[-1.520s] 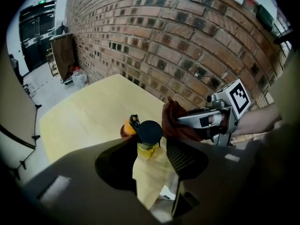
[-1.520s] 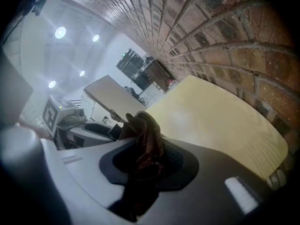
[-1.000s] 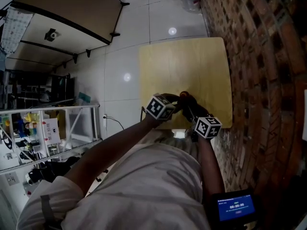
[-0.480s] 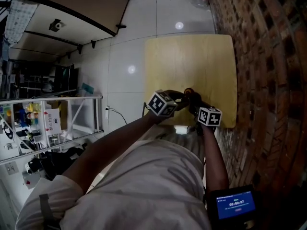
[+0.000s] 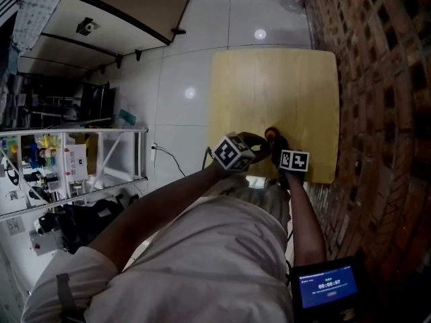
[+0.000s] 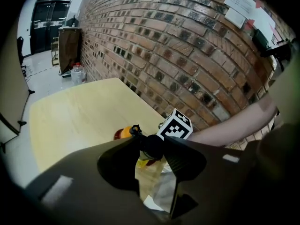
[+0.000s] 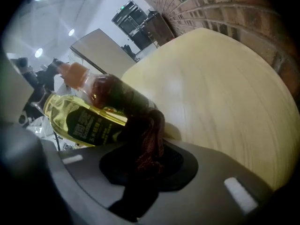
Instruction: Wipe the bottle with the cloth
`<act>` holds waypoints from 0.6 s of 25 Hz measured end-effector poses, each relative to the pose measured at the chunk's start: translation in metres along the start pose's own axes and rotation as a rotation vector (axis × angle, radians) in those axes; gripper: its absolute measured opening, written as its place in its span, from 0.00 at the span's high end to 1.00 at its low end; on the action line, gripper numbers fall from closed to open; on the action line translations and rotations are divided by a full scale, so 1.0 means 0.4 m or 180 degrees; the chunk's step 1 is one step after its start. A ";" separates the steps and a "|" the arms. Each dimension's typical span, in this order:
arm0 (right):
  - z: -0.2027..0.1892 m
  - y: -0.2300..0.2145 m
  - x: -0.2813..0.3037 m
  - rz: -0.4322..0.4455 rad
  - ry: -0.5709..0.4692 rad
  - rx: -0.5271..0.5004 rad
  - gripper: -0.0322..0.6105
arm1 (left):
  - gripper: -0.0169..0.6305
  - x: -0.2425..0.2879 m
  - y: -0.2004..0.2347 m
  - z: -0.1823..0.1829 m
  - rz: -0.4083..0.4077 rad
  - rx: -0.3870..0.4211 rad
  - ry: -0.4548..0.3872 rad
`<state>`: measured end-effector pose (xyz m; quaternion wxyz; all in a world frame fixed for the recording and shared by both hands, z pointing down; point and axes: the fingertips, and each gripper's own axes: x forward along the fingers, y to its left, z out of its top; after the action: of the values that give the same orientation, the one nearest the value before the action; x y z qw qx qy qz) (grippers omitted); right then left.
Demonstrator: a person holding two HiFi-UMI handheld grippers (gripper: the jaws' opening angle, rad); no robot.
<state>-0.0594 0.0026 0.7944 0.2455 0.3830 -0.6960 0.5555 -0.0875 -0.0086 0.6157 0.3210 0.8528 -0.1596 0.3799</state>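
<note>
the counter (image 5: 269, 86) is set against the brick wall (image 5: 377, 79) at its 3 o'clock. over its 6 o'clock edge the bottle (image 5: 272, 134) is held by the left gripper (image 5: 259, 143) from 8 o'clock. the cloth (image 7: 147, 139), clamped in the jaws of the right gripper (image 5: 279, 147) at 4 o'clock, is laid against the bottle.

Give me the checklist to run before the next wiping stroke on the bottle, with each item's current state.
1. Left gripper gripping the bottle: ok, it is closed on it.
2. Right gripper holding the cloth: ok, the dark red cloth is pinched.
3. Cloth touching the bottle: ok, it lies against the bottle's side.
4. Orange cap on the bottle: ok.
5. Bottle's base lifted off the table: cannot tell.
</note>
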 end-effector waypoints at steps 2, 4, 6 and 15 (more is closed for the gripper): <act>-0.005 0.008 -0.026 0.0043 -0.0054 -0.0024 0.82 | 0.69 -0.009 -0.013 -0.007 -0.0007 -0.0045 -0.0008; 0.015 0.004 -0.067 0.0035 -0.0249 -0.0065 0.82 | 0.69 -0.010 -0.019 0.001 -0.0024 -0.0077 -0.0027; 0.018 0.008 -0.100 0.0135 -0.0489 -0.0008 0.81 | 0.69 -0.001 -0.015 -0.001 -0.0062 -0.0113 -0.0035; -0.050 0.190 -0.239 0.1076 -0.0987 -0.0478 0.82 | 0.69 0.017 0.056 0.001 -0.0012 -0.0456 -0.0148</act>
<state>-0.0664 0.0535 0.6818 0.0670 0.3224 -0.8189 0.4700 -0.0942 -0.0258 0.6302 0.3781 0.8365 -0.1922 0.3470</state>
